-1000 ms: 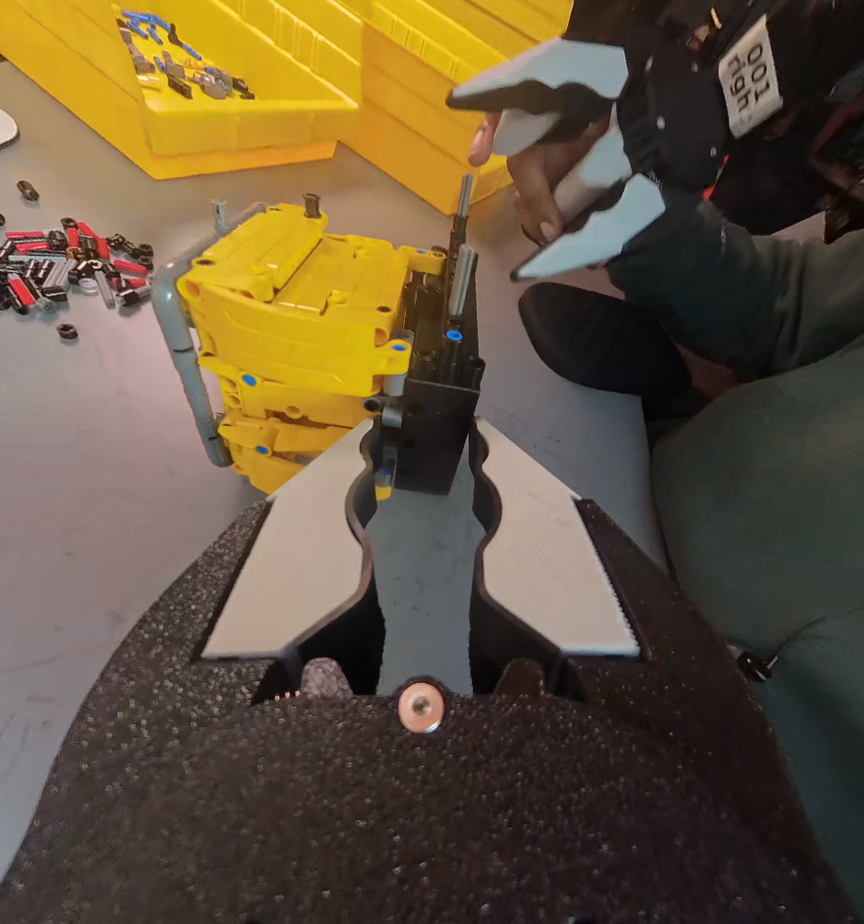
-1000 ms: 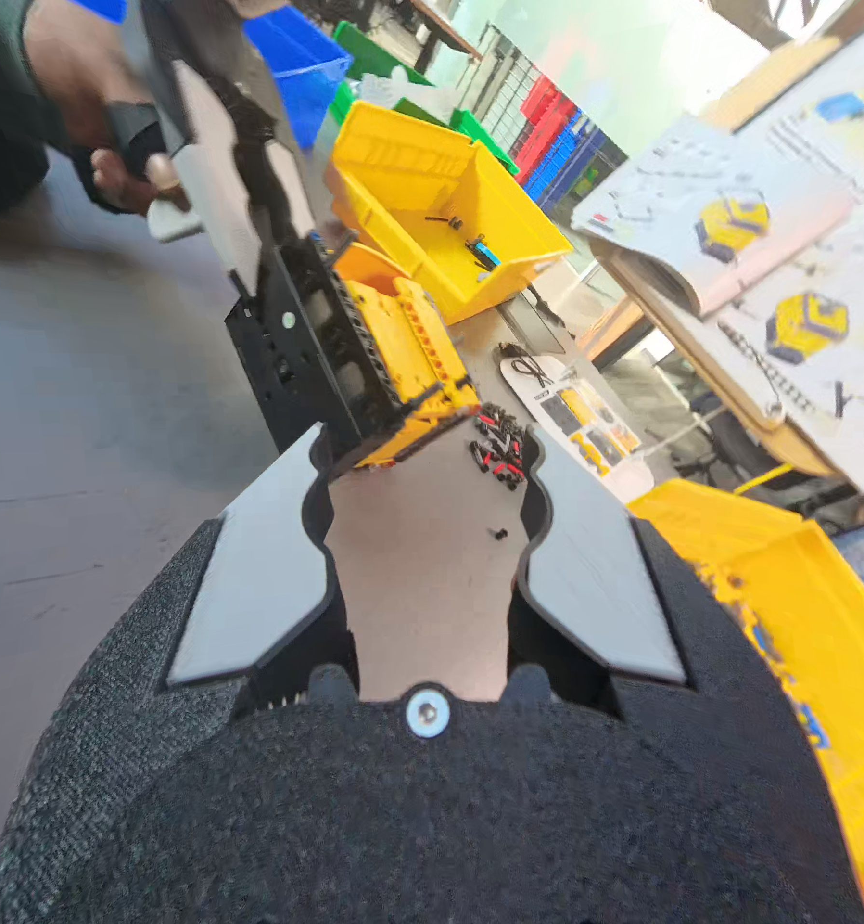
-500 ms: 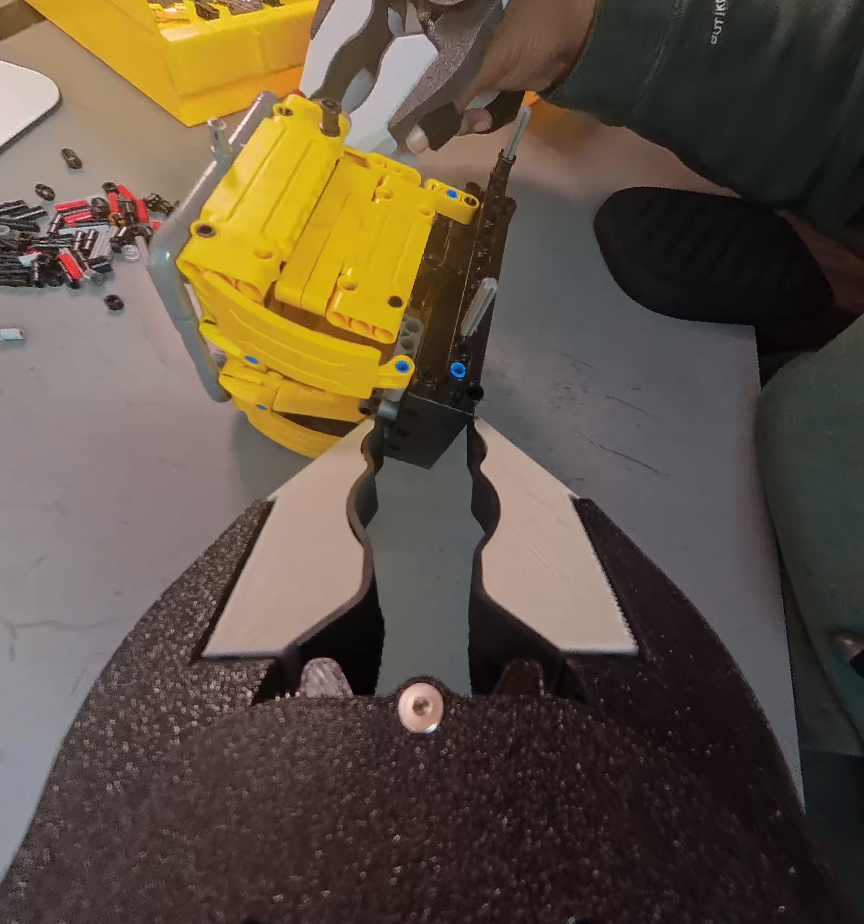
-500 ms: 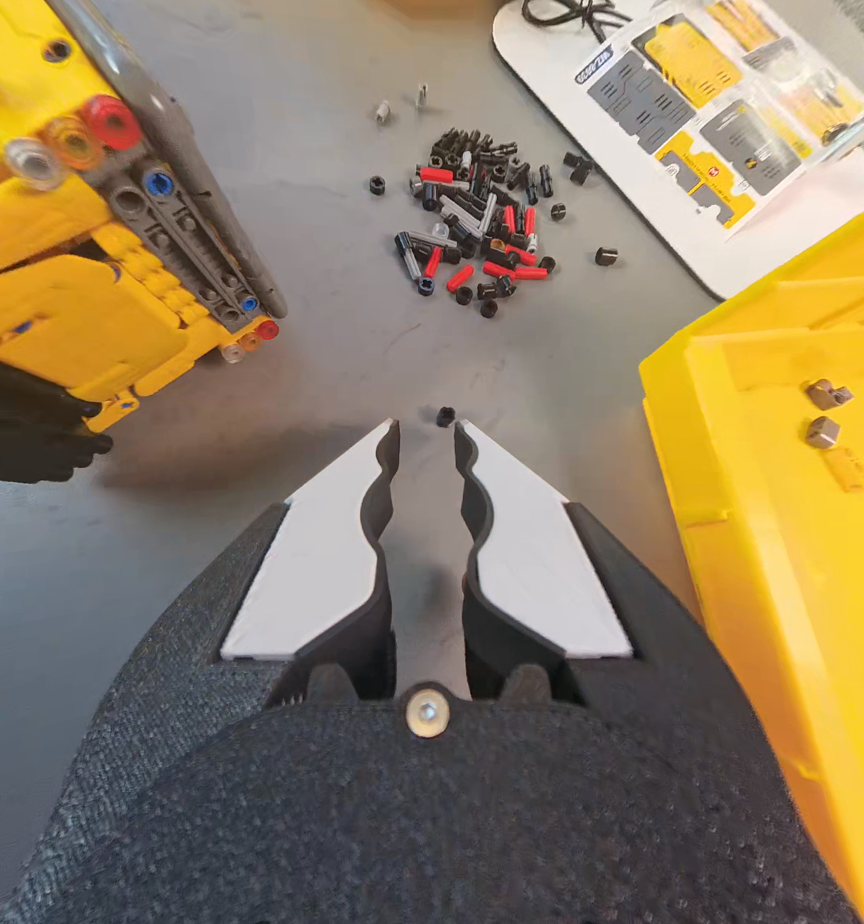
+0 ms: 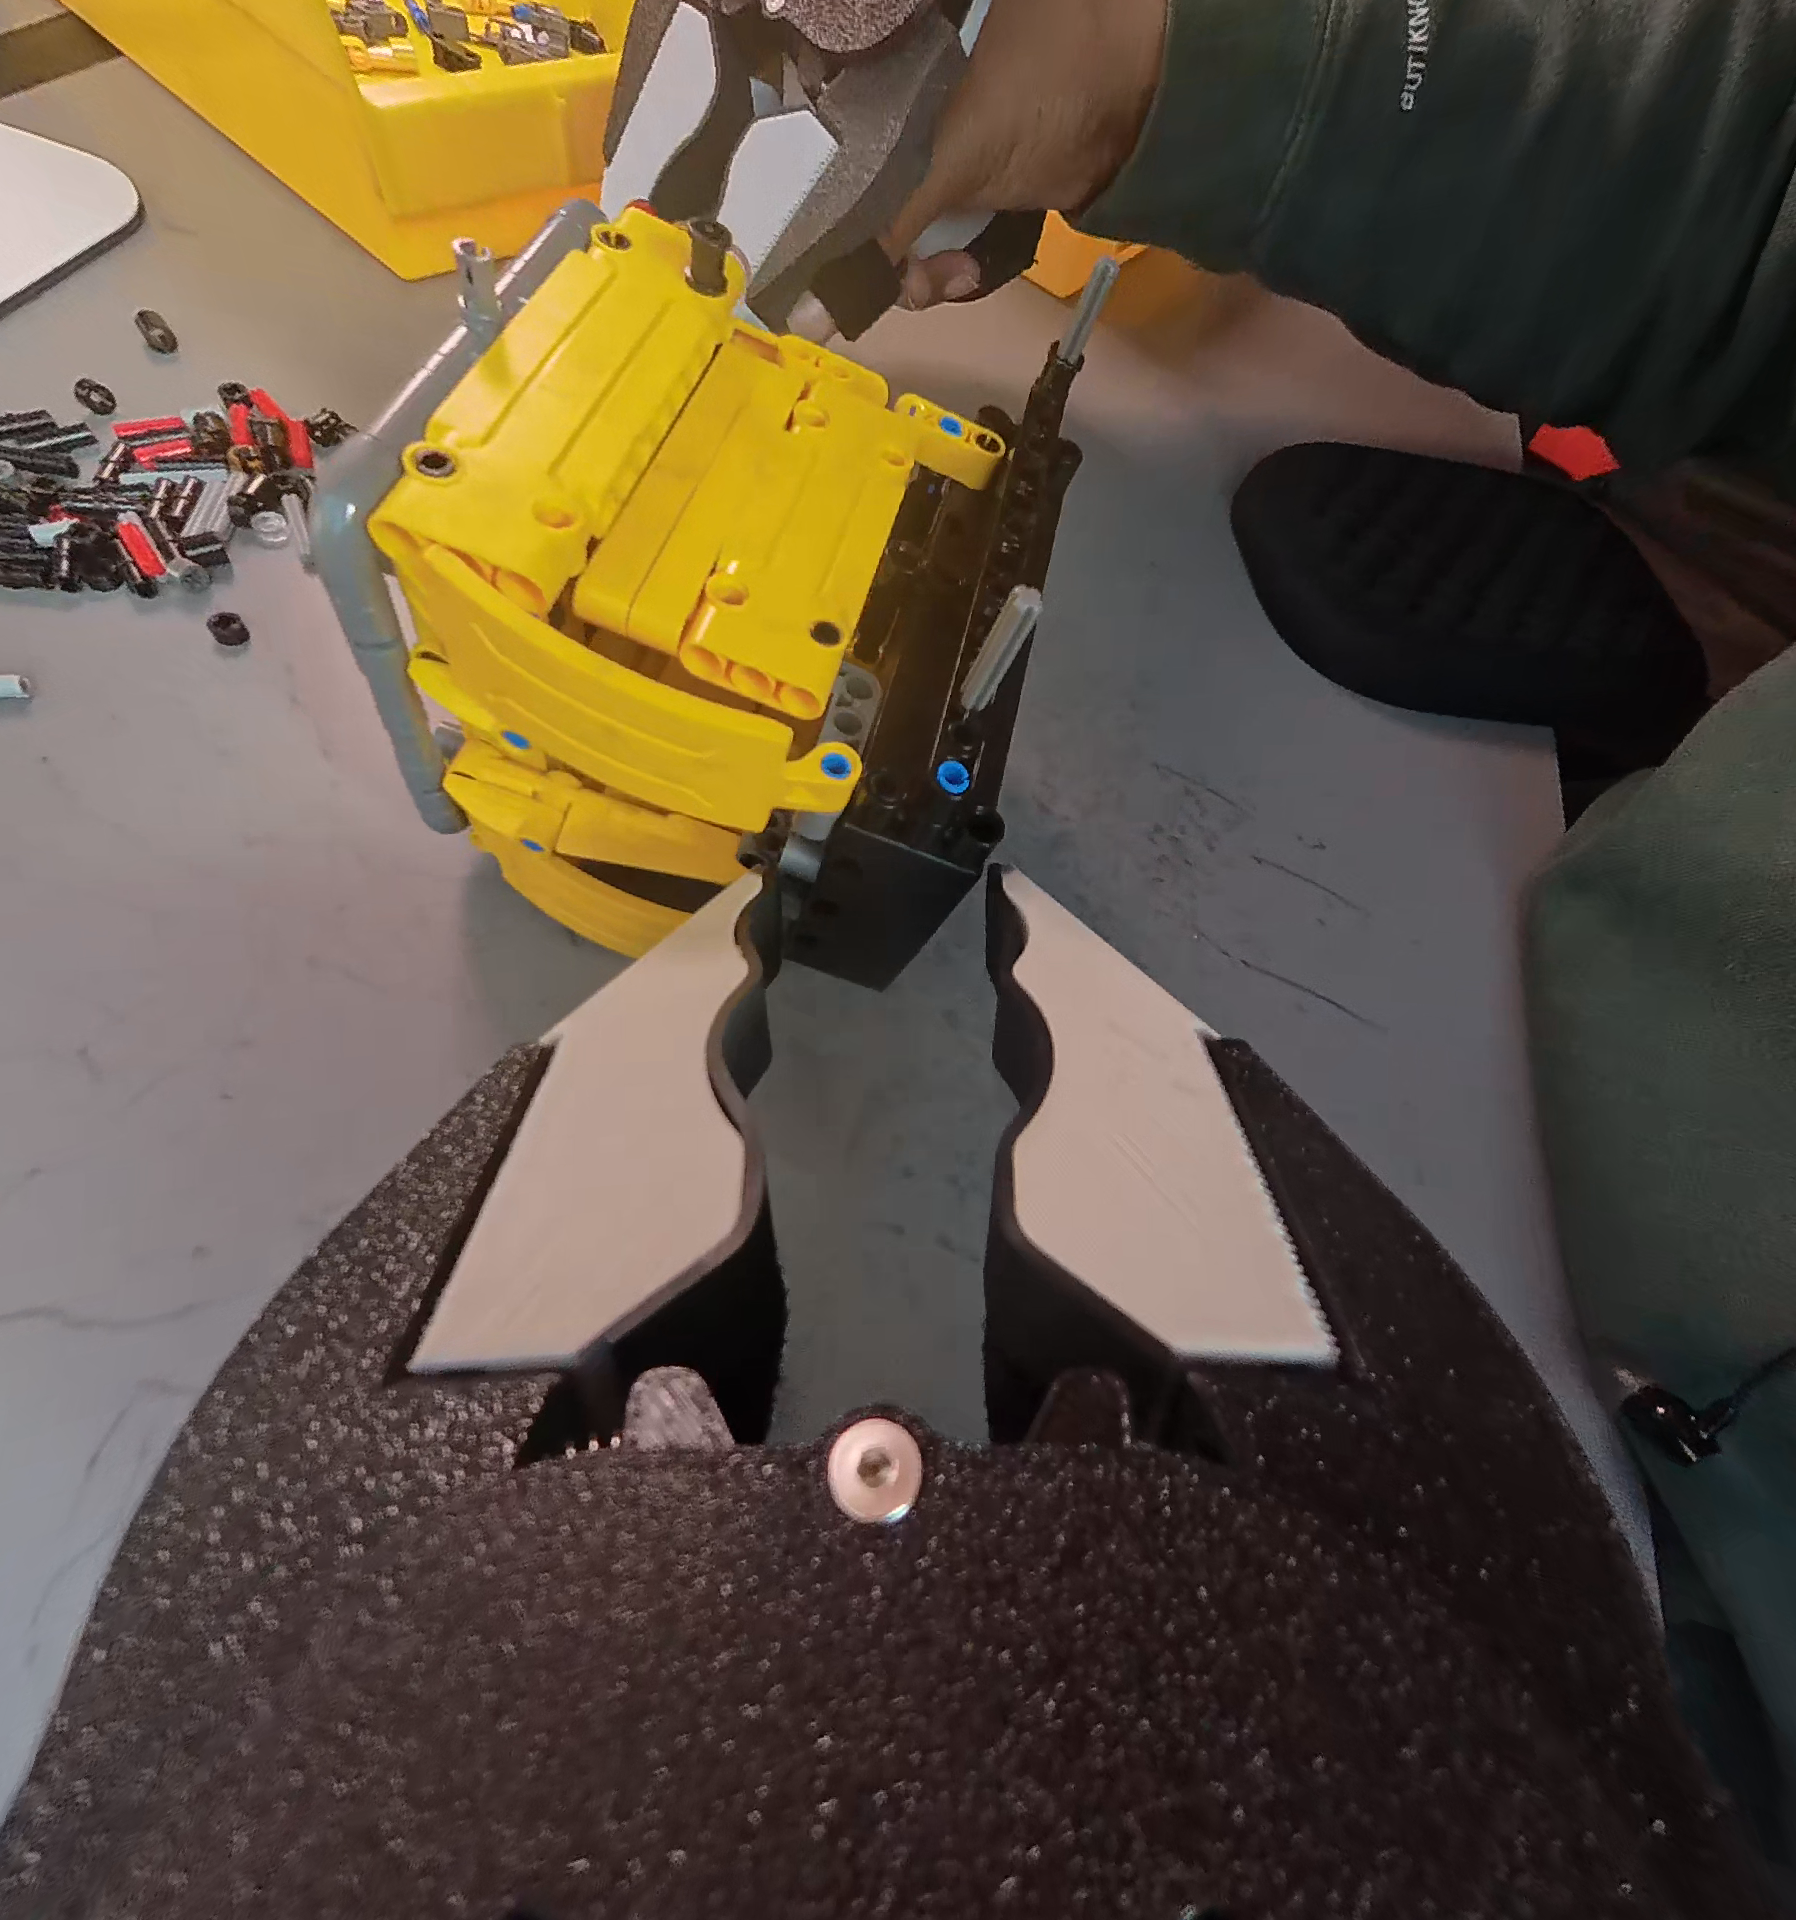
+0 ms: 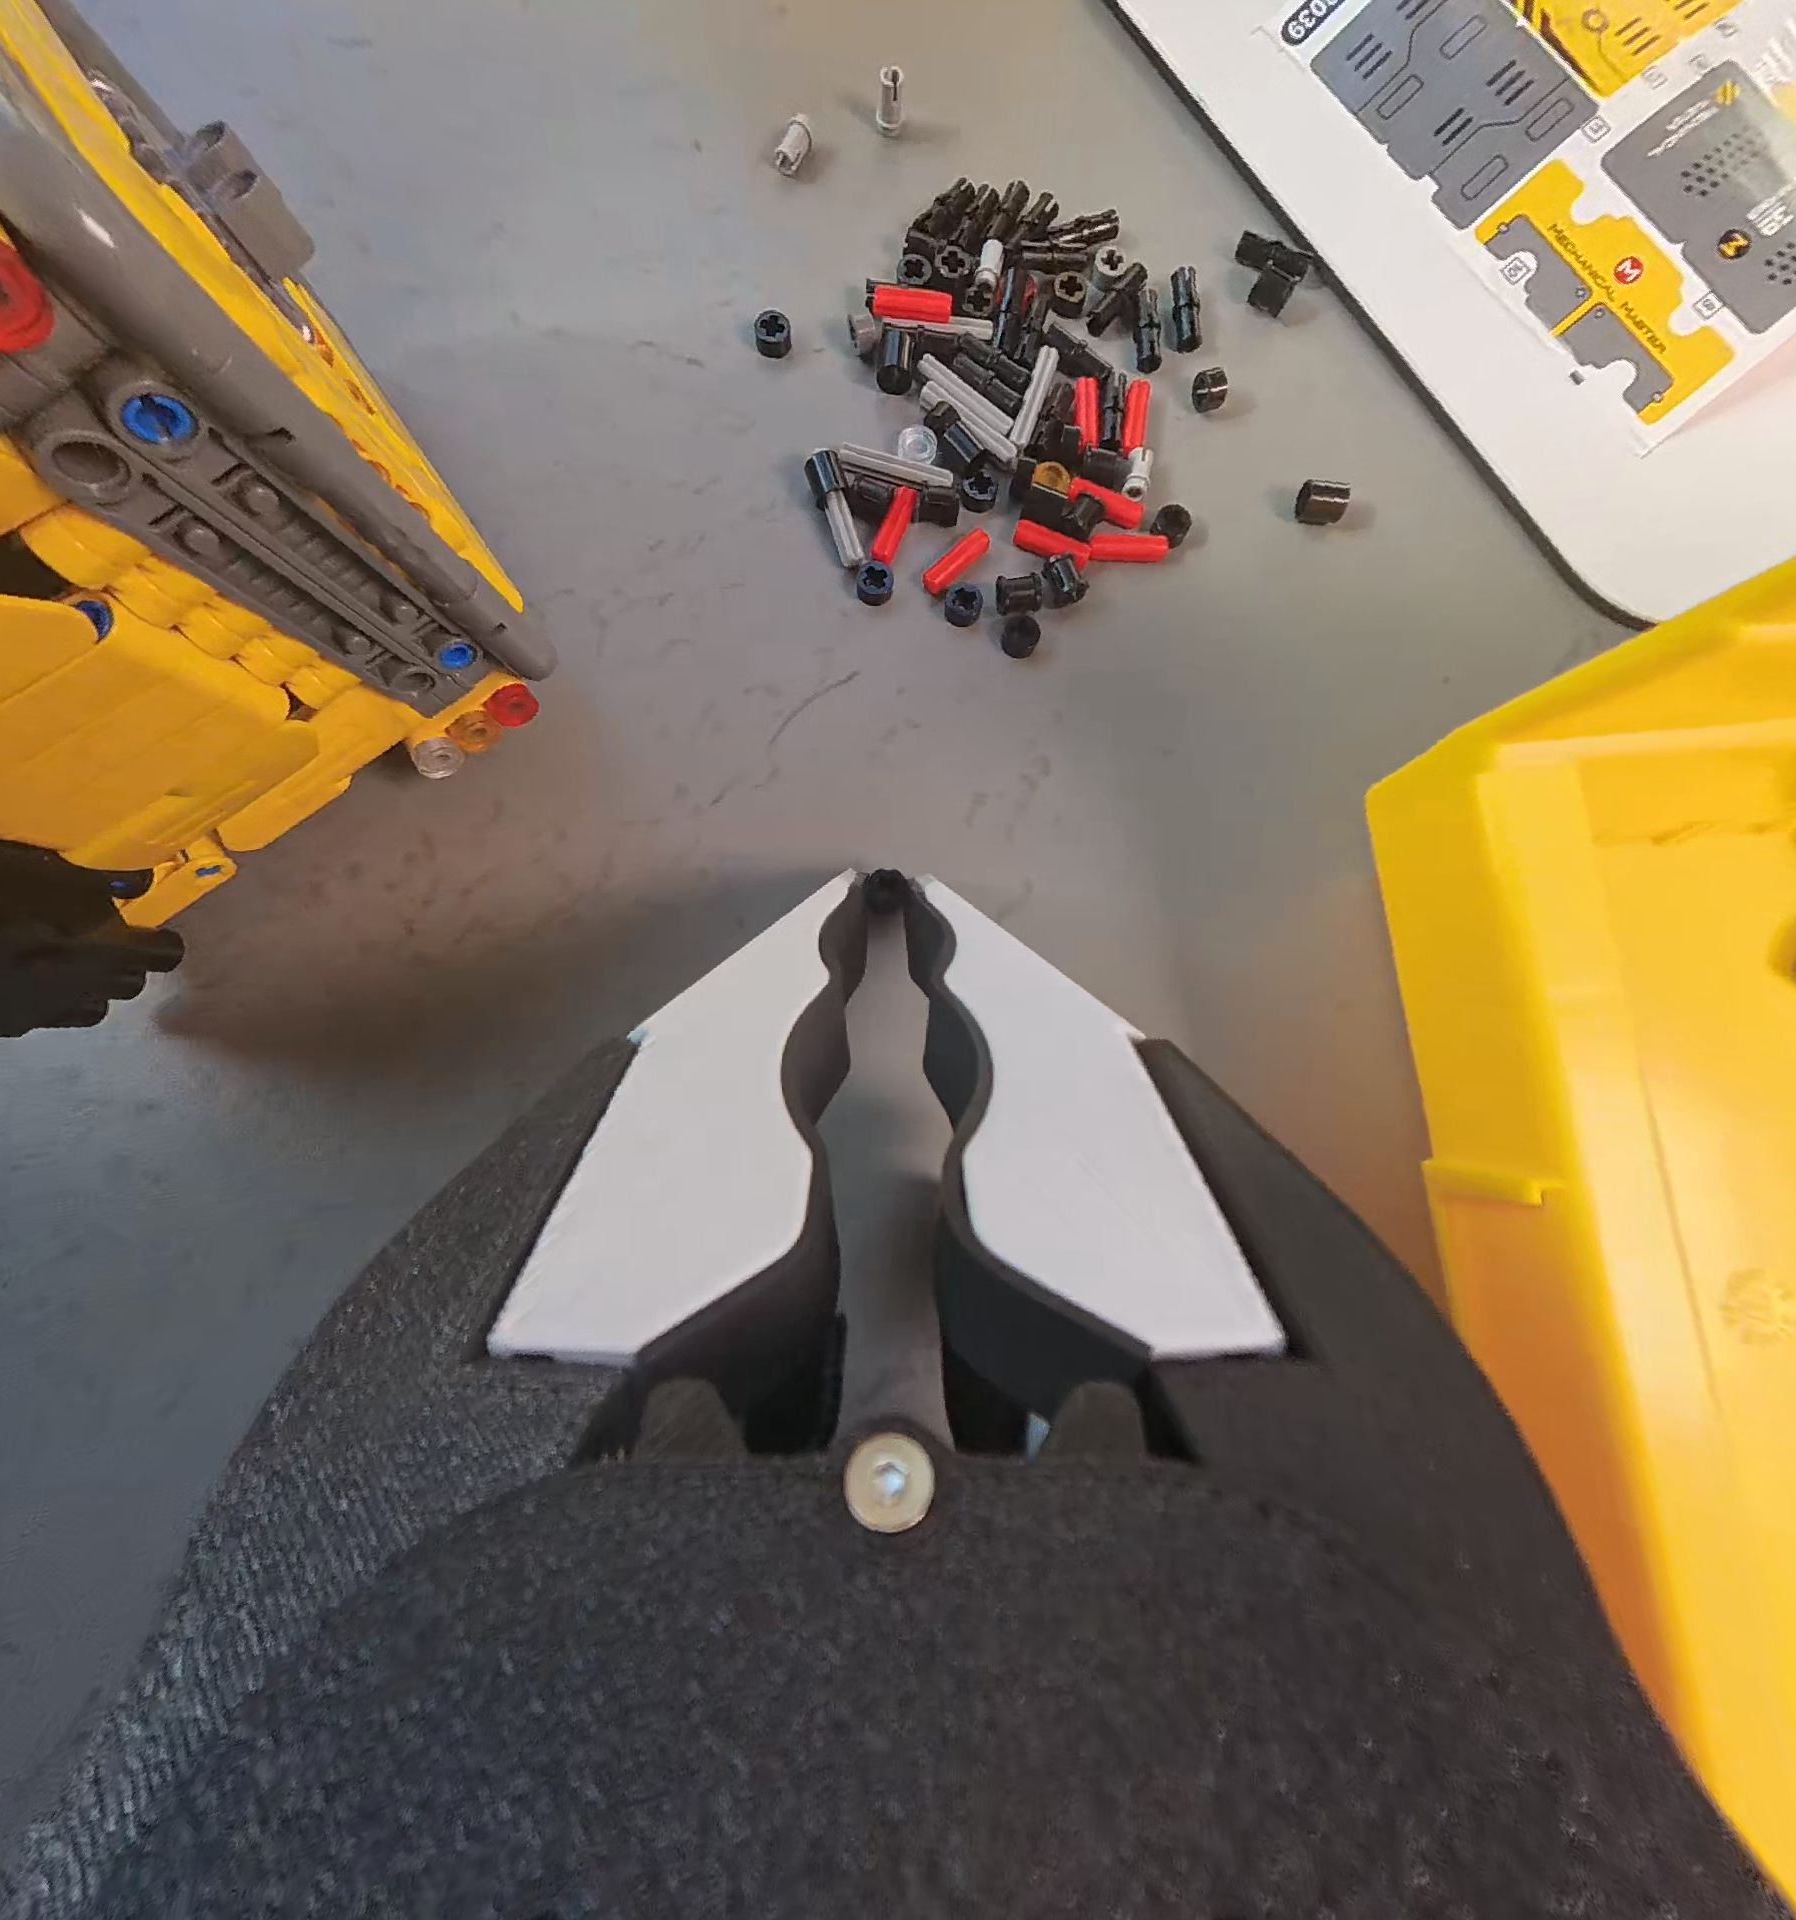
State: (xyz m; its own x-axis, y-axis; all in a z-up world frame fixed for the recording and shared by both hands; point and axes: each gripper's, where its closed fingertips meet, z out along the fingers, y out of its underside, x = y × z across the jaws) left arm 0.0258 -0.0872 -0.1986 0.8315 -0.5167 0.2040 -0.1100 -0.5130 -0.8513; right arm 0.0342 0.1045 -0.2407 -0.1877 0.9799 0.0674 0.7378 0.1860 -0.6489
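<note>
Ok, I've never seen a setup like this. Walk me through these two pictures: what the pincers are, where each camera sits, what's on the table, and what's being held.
These are two hand-held pincers, one in each of a person's hands, with no robot arm. Each carries a camera looking forward along its two fingers.

The left pincer's camera shows the left gripper, its jaws closed on the black end of a yellow and black brick model standing on the grey table. Behind the model you see the person's other hand with the second pincer.

The right pincer's camera looks down on the right gripper, its tips pinched on a small black peg. Beyond it lies a pile of small black, red and grey pieces, with a sticker sheet farther back and a yellow bin on the right.
</note>
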